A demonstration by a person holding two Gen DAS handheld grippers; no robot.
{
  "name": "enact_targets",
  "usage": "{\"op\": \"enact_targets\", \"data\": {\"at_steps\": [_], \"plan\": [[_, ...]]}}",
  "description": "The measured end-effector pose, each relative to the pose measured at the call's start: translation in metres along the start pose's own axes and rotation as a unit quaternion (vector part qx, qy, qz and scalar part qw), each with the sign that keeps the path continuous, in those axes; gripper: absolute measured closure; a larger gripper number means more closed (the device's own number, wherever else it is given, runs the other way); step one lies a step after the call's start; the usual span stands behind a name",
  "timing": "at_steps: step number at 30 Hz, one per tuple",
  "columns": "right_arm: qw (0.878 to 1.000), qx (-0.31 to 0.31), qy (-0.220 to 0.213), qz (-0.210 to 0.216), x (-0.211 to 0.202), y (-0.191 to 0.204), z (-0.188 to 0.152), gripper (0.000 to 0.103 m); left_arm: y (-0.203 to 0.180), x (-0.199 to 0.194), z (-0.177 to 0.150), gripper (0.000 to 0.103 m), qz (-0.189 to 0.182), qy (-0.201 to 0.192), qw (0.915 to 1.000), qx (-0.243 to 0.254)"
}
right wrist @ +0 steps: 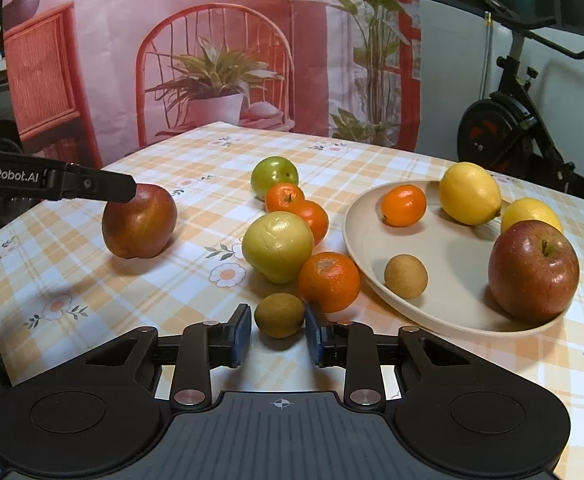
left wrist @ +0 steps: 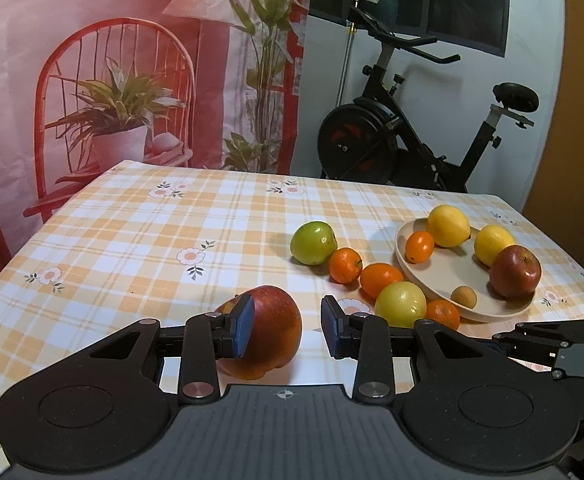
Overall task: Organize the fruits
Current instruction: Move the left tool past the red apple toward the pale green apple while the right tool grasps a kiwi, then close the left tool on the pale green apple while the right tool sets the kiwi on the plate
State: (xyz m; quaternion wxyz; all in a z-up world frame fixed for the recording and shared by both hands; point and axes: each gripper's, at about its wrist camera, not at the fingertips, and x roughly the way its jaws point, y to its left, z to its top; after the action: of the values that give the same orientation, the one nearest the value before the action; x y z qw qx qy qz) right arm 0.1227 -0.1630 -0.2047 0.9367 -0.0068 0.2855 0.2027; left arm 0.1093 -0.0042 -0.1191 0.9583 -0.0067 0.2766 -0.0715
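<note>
1. Right claw (right wrist: 278, 322) — closed about as far as it goes, its pads against both sides of the small brown fruit (right wrist: 279, 315). The fruit sits low over the worktop (right wrist: 132, 292), just off the near-left rim of the plate (right wrist: 444, 248); whether it has left the cloth you cannot tell.
2. Handling: judge this fruit light, round and thin-skinned, with a dull, rough rind that should not slip. Grip it across its widest girth, as the pads now sit, and press gently, since a hard squeeze may bruise it.
3. Neighbour: a tangerine (right wrist: 329, 280) lies just beside the right pad, between the claw and the plate's rim. Lift before you swing toward the plate, or you may nudge it.
4. A matching brown fruit (right wrist: 406, 276) already rests inside the plate, near its front.
5. Left claw (left wrist: 288, 324) — jaws narrowly apart and holding nothing. One finger lies against the red apple (left wrist: 280, 332), well to the left of the plate. That apple looks heavy, smooth and wider than the present gap.
</note>
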Motion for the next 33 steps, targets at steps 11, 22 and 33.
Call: {"op": "enact_targets", "data": {"at_steps": [11, 22, 33], "plan": [[0.999, 0.005, -0.03, 0.015, -0.011, -0.005, 0.0, 0.077, 0.0, 0.001, -0.001, 0.064, -0.003, 0.006, 1.0, 0.0], [0.997, 0.037, -0.074, 0.008, -0.027, -0.023, 0.002, 0.077, -0.003, 0.006, 0.0, 0.064, -0.013, 0.017, 0.9998, 0.003], [0.995, 0.038, -0.094, -0.012, -0.035, -0.036, -0.001, 0.077, -0.015, 0.014, 0.008, 0.064, -0.037, 0.027, 0.9989, 0.008]]}}
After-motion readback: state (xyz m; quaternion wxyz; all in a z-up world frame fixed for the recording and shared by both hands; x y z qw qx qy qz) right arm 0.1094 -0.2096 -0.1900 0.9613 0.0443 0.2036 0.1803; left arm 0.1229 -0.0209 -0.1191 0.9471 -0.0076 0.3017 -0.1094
